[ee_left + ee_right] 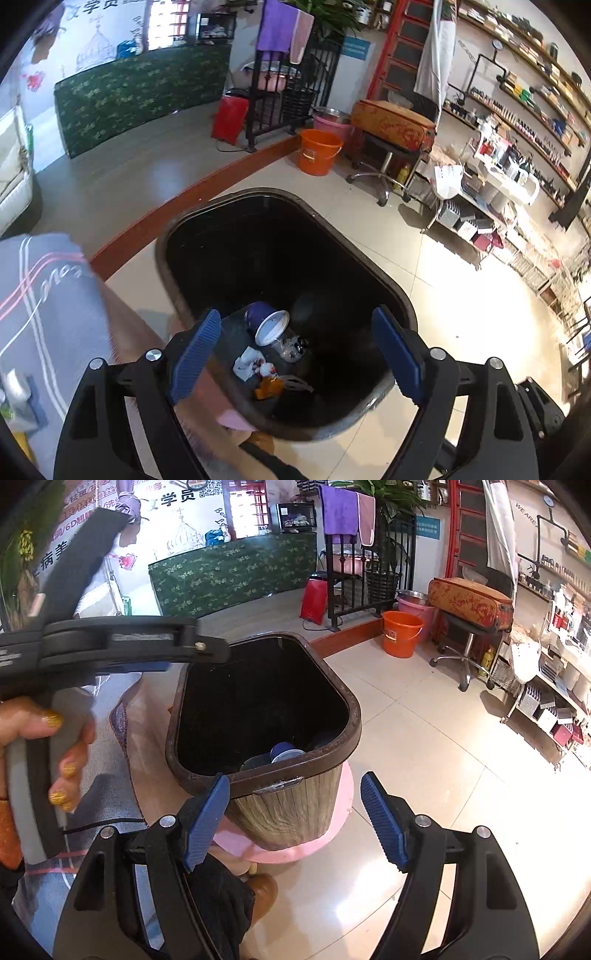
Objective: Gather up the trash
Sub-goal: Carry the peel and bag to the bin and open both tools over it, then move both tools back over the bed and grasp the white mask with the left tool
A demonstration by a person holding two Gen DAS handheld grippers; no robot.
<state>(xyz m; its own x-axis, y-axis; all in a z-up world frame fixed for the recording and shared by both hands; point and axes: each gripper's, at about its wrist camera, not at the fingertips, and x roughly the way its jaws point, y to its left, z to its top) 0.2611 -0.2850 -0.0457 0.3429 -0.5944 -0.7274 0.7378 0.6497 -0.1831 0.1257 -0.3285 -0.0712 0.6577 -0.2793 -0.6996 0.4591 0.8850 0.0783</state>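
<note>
Glossy beige tile floor [424, 738], salon room, shelves off to my right. I'm hovering my left gripper [299, 350] wide open and empty over the trash bin [384, 273], which is standing upright, long axis running away from me. Purple cup [267, 321] lying tipped inside, white mouth facing right. My right gripper [291, 819] is hanging open, empty, bin [284, 805] just ahead.

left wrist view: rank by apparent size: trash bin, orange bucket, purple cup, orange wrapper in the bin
1. trash bin
2. orange bucket, though it stands farther away
3. purple cup
4. orange wrapper; deep in the bin, so its true size is unsure
</note>
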